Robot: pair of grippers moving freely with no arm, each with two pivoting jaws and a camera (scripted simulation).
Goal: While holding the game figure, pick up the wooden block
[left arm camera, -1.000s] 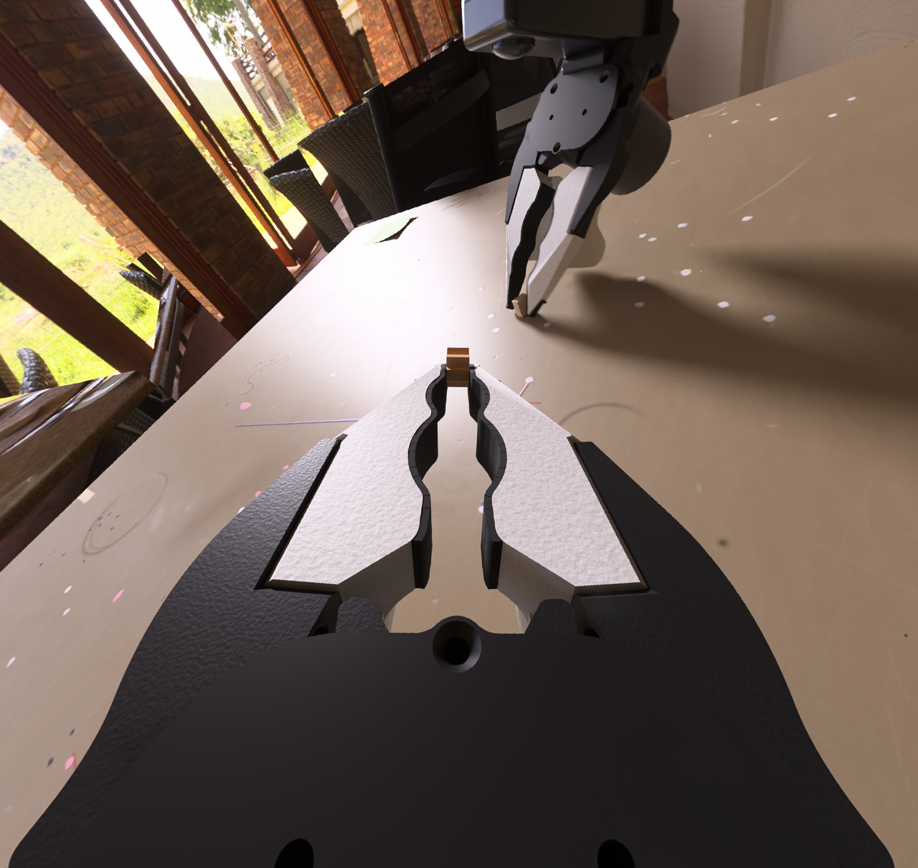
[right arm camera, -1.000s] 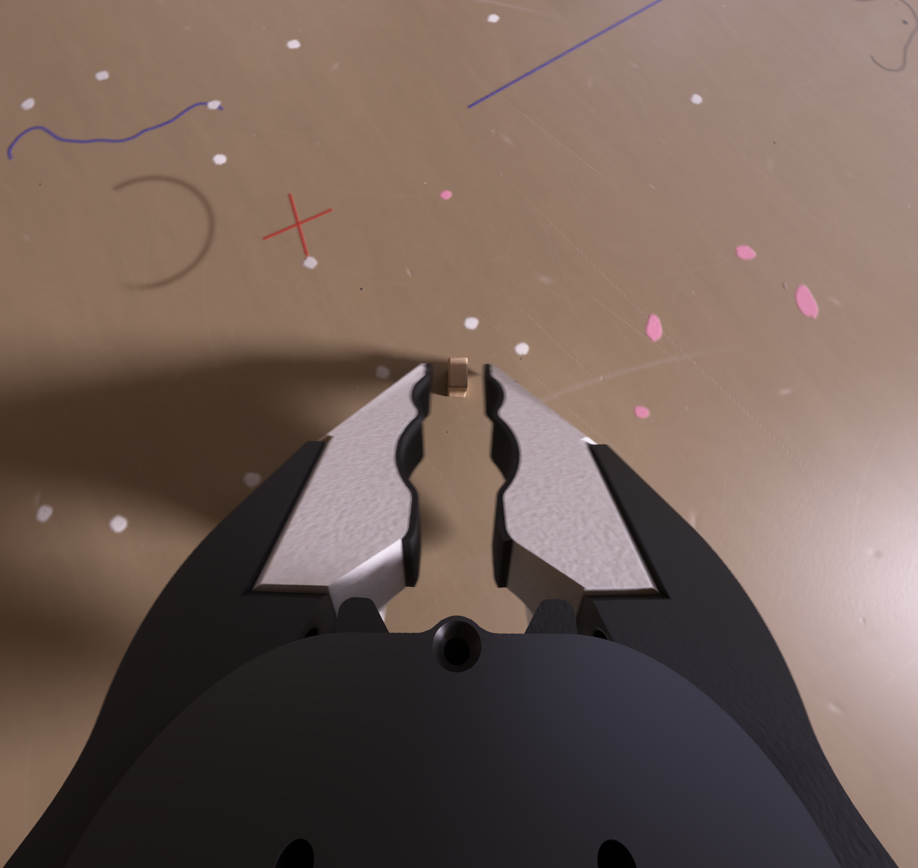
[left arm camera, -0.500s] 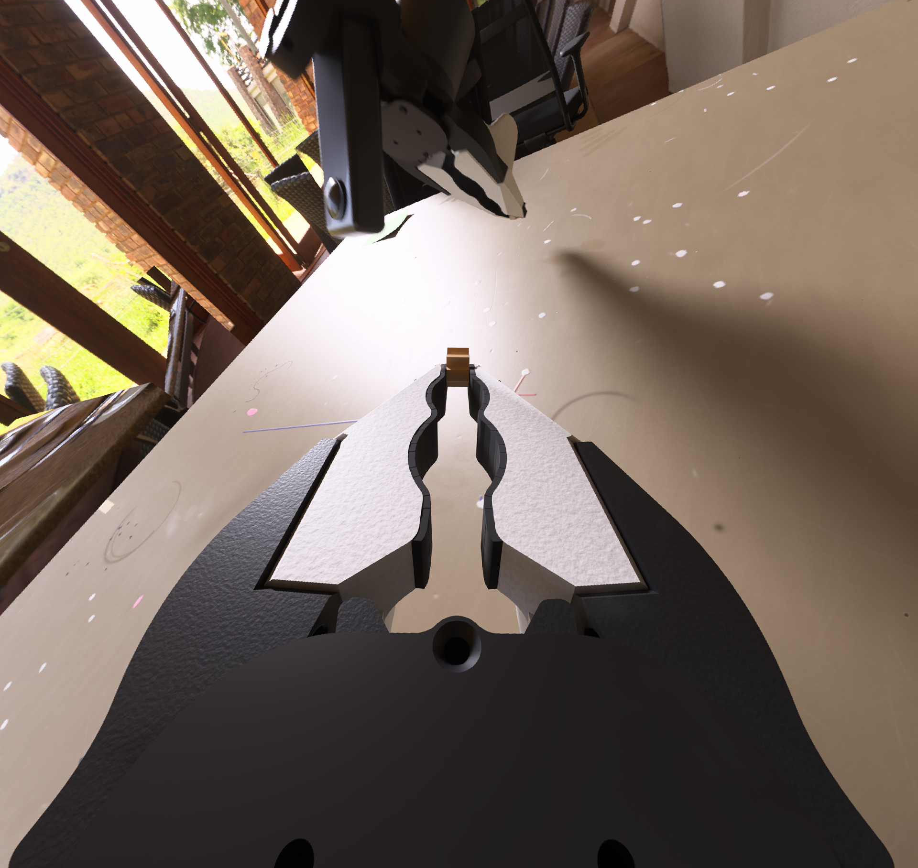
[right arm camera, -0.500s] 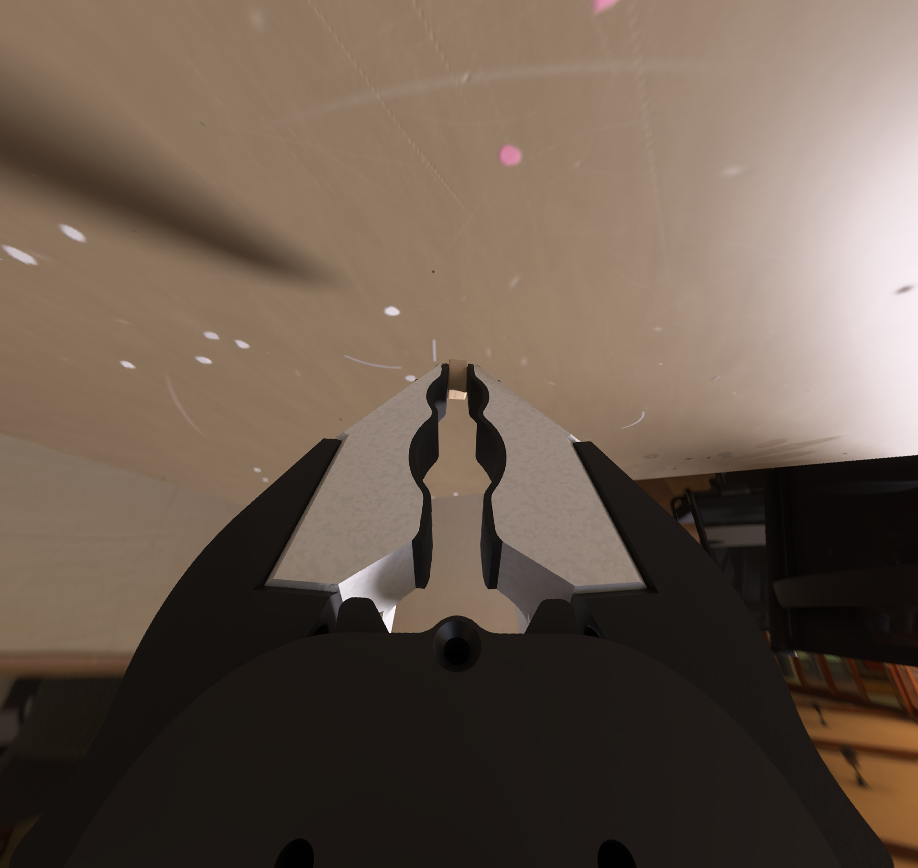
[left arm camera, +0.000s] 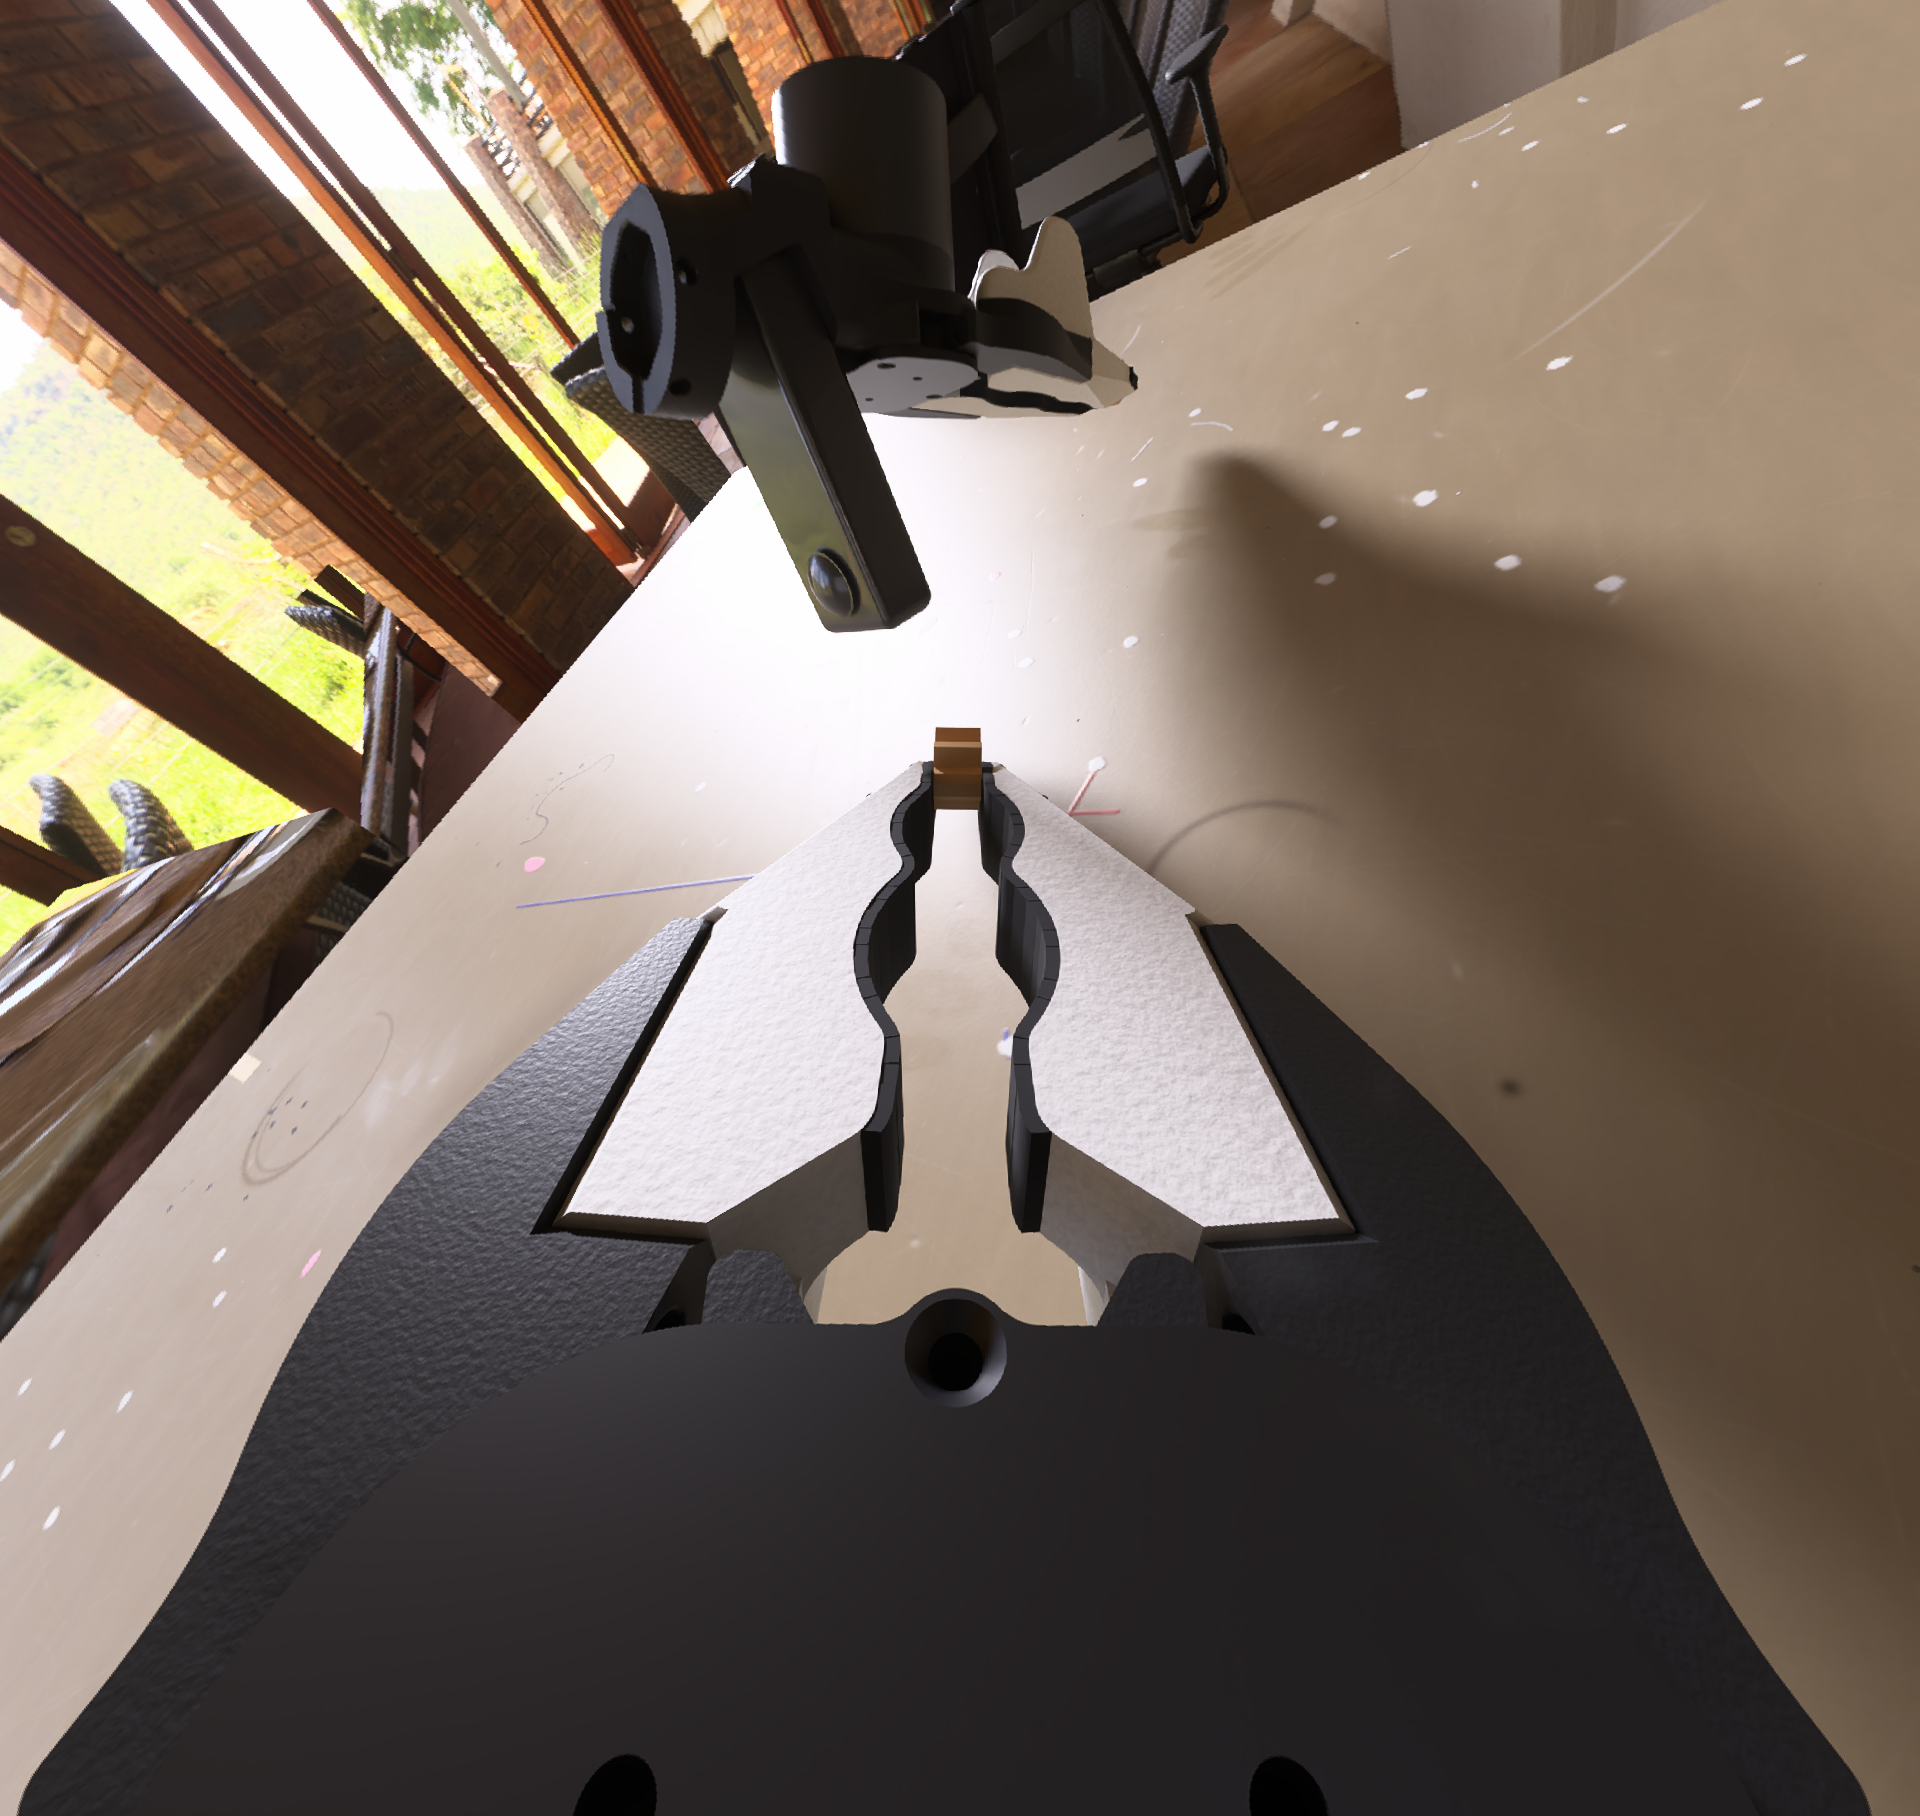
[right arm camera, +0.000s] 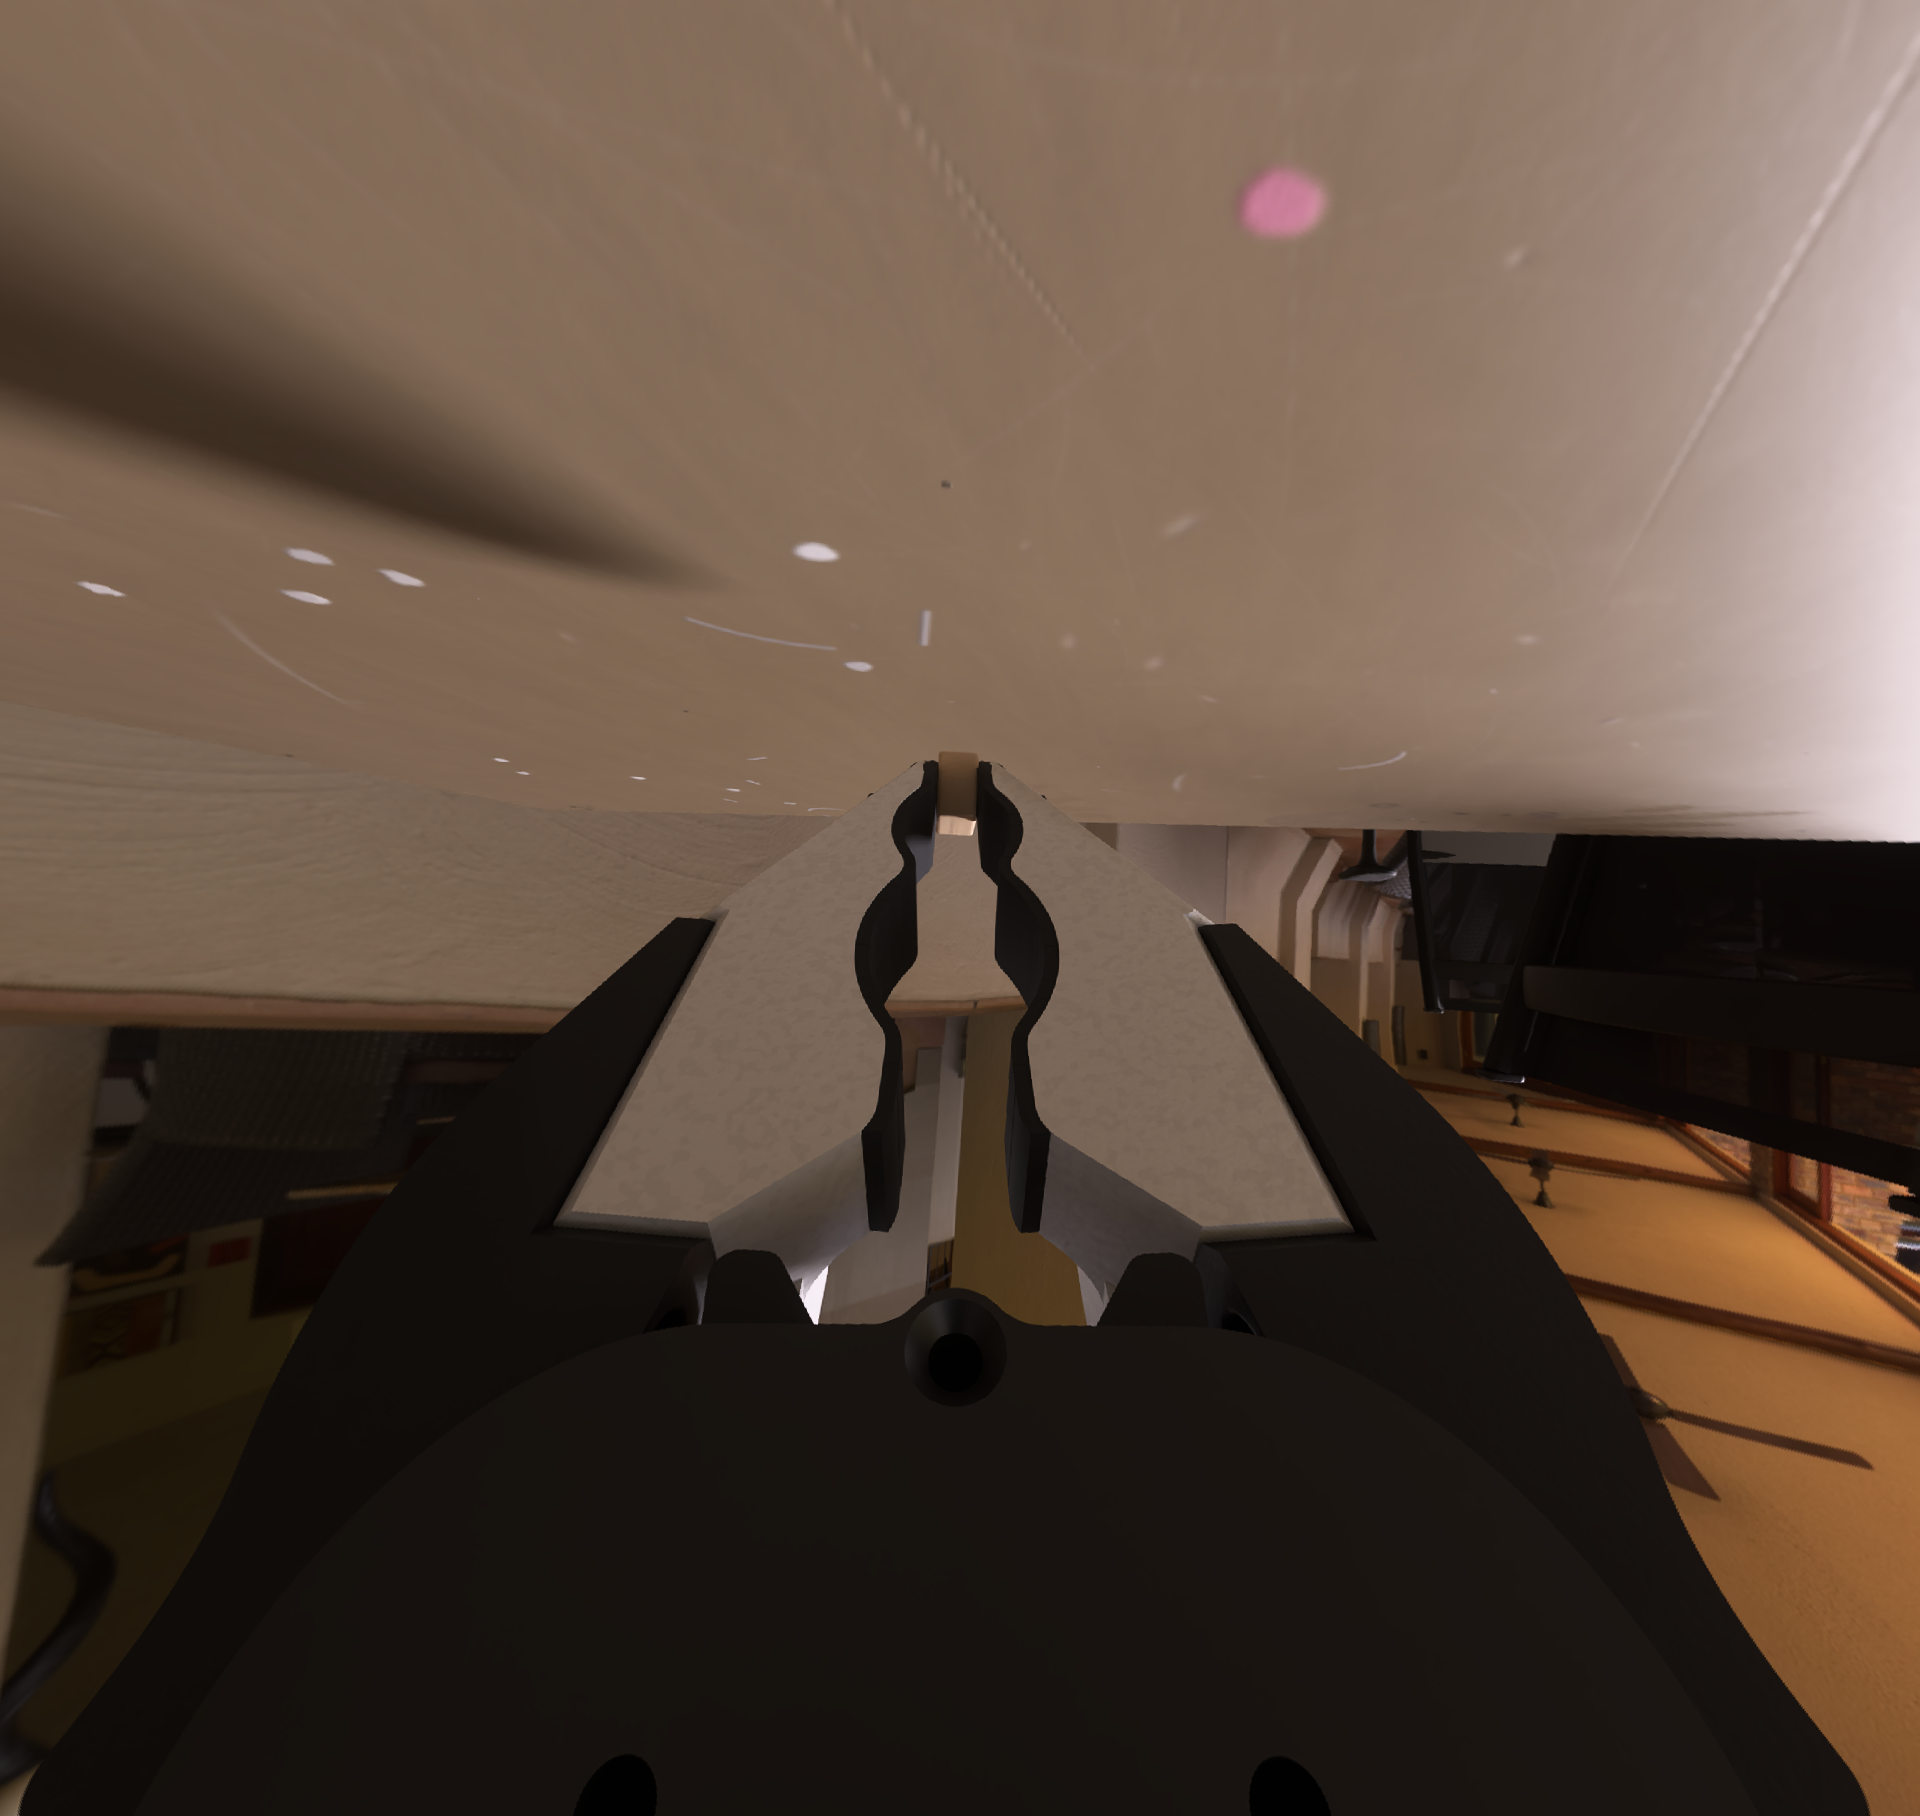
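Note:
In the left wrist view my left gripper (left arm camera: 957, 777) is shut on a small brown game figure (left arm camera: 956, 767), held at its fingertips above the beige table (left arm camera: 1455, 831). In the right wrist view my right gripper (right arm camera: 957, 790) is shut on a small pale wooden block (right arm camera: 956, 795), lifted off the table and tilted so the table (right arm camera: 935, 260) fills the top of the view. The right gripper also shows in the left wrist view (left arm camera: 1117, 376), in the air beyond the figure, turned on its side; the block is not visible there.
The table carries paint flecks, a pink spot (right arm camera: 1283, 200) and pen marks (left arm camera: 634, 893). Dark chairs (left arm camera: 1101, 104) stand past its far edge, beside brick pillars and windows (left arm camera: 260, 312). A brown wooden surface (left arm camera: 135, 956) lies to the left.
My right gripper closed on the wooden block on the table, lifted it and rotated onto its side, rising further since half a second ago. My left gripper stayed still with the game figure.

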